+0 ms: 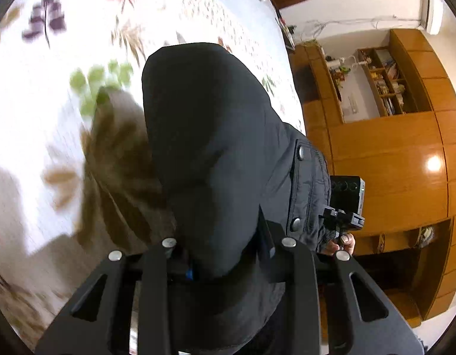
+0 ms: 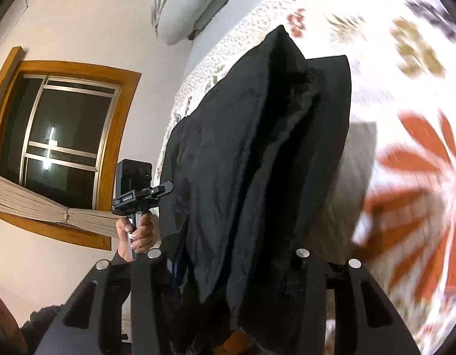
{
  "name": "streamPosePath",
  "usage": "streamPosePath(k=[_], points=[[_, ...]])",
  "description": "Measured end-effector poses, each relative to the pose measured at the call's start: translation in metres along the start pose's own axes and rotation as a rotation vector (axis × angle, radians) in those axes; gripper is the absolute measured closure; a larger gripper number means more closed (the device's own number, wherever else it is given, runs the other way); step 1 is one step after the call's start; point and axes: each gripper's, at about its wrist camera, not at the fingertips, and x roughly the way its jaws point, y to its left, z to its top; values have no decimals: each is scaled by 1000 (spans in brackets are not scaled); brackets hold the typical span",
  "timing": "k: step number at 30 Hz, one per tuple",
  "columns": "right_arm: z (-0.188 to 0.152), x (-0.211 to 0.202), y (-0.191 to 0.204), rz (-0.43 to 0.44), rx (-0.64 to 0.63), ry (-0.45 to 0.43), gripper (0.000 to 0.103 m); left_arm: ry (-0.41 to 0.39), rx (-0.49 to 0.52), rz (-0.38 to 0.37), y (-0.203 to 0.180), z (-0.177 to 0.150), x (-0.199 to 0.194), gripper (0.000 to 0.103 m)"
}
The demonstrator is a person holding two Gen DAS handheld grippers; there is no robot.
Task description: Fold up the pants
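Black pants hang in a long bundle from my left gripper, which is shut on the cloth. A strip with two metal snaps runs down their right side. In the right wrist view the same pants drape in deep folds from my right gripper, also shut on them. Both fingertip pairs are buried under the fabric. The pants are lifted above the floral bedspread, with their far end lying toward it. A hand holds the left tool's handle just to the left.
The floral bedspread fills the space beneath and beyond the pants. Grey pillows lie at the head of the bed. A wood-framed window is to the left, and wooden cabinets with shelves stand to the right.
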Motion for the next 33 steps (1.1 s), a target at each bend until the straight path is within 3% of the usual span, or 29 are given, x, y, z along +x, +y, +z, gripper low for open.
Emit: streamPosePath(k=[8,14,20,24,27,33], points=[[111,60,16,-12,-33,2,56,-58,-33,48,31,106,-27,73],[164,108,-3,-35,3,30,56,-44,-87,100,76,157,-24,72],[181,127,-39,-65,49,55,56,-7,-79,117,101,169,-15,66],[184,126,-59,-84,67,86,44,2,-60,122,100,169,-10,60],[186,122,-71,-100,84,79,33,-20,-75,112,99,163,-10,52],[180,90,-61,-146,81,-10,26,-138,-88,115,98,149,-49,43]])
